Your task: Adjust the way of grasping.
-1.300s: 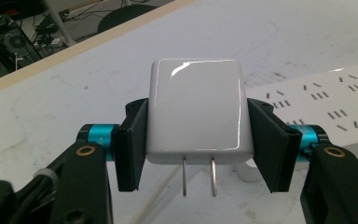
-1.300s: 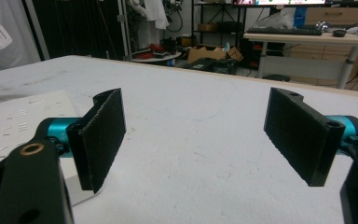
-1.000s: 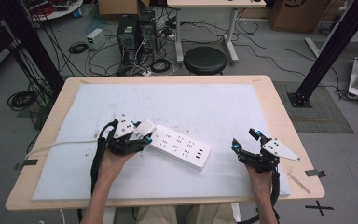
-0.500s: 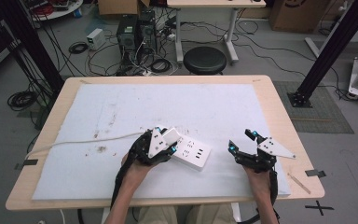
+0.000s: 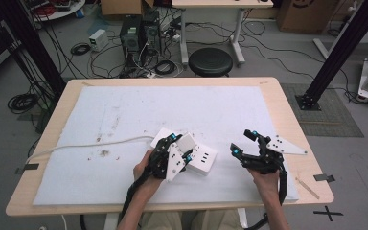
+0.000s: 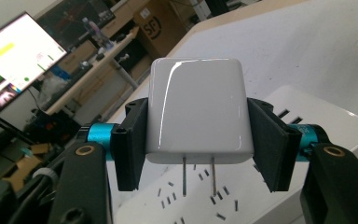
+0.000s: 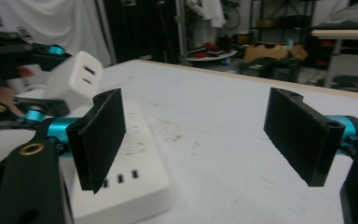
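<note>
Left gripper (image 6: 198, 163) clamped on white charger (image 6: 198, 112), prongs over power strip (image 6: 335, 135), sockets half hidden. My right gripper (image 7: 205, 140) wide open, empty.

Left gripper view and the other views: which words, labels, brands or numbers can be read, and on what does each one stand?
"SF": on the brown cardboard box behind the table, in the left gripper view.
Monitor: coloured windows, text too small to read.
White charger in the left gripper: no print visible.
Power strip: no readable marking.
High view: nothing legible.

White charger (image 6: 199, 109), white power strip (image 5: 202, 159), black pads (image 7: 99, 138).
</note>
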The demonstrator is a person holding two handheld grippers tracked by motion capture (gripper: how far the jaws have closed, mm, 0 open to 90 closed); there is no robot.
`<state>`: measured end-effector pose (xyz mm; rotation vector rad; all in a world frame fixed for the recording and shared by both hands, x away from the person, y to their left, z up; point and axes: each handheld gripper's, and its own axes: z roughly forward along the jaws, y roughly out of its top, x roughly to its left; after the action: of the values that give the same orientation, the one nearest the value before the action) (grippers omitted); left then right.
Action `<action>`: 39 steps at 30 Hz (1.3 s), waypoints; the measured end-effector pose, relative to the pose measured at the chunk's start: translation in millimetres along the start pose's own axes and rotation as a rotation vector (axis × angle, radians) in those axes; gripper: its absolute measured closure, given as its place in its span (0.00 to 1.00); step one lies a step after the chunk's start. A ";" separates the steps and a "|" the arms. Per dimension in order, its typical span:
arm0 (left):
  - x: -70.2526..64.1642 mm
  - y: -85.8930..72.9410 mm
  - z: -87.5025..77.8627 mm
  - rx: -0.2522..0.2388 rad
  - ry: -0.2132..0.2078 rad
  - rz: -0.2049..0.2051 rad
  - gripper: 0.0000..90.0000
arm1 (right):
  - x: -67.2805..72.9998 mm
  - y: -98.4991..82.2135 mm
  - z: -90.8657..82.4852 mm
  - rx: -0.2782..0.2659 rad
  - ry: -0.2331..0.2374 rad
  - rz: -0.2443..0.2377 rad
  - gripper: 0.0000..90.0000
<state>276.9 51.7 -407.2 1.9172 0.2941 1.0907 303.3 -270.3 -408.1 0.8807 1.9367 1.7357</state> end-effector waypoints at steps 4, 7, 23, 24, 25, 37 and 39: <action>-6.2 1.4 -2.4 -0.020 0.020 0.049 0.47 | 2.2 6.7 6.1 0.033 0.096 0.038 0.24; -13.7 4.1 -3.0 -0.046 0.033 0.109 0.47 | 3.1 11.6 15.8 0.066 0.210 0.088 0.24; -29.0 12.4 -2.3 -0.122 0.042 0.230 0.47 | 9.8 22.0 43.1 0.168 0.442 0.175 0.24; -29.9 12.7 -2.6 -0.125 0.039 0.228 0.47 | 10.1 22.0 45.2 0.176 0.457 0.175 0.24; -30.4 13.5 -2.6 -0.138 0.043 0.231 0.47 | 10.2 22.1 47.4 0.182 0.471 0.176 0.26; -33.5 18.3 -2.1 -0.183 0.028 0.246 0.47 | 15.8 20.4 58.6 0.210 0.568 0.219 0.39; -34.0 18.4 -2.1 -0.186 0.025 0.248 0.47 | 16.2 20.5 58.9 0.215 0.571 0.220 0.40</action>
<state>251.6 22.8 -411.8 1.8066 -0.0338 1.2587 334.5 -215.3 -395.2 0.7418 2.5070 2.1067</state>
